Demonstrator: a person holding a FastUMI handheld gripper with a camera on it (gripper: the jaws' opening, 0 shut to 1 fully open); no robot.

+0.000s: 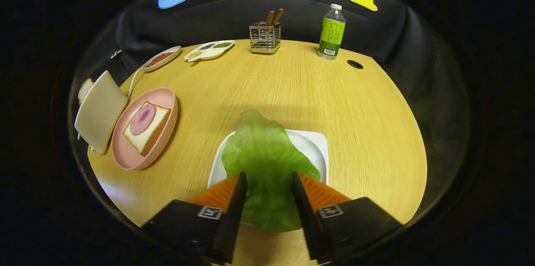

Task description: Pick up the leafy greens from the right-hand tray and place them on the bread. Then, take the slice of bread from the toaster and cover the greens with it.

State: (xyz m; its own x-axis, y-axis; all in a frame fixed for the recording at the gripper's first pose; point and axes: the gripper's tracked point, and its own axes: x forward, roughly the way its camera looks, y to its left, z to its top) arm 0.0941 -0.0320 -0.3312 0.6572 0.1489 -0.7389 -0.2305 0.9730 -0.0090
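Lettuce (267, 161), one broad green leaf, sits between the two fingers of the gripper (268, 180), which are closed in against its sides and hold it (the leaf fills the whole gap between them). Its far end stretches beyond the fingertips and over a white square tray (313, 143) lying just ahead on the wooden table (301, 86); whether the leaf touches the tray or hangs a little above it cannot be told.

Off to the left of the fingers, well apart from the tray, is a pink plate (161, 97) with a slice of bread (148, 130) on it, and a round pink slice of ham (143, 118) lies on top of that bread. Just beside the plate, further left, stands a pale toaster (99, 111) with another bread slice (85, 89) sticking out behind it.

Along the far edge of the table are a small oval dish (161, 58), a divided dish of seasonings (210, 50), a wire holder (264, 37) with brown-handled utensils, and a green bottle (332, 32).
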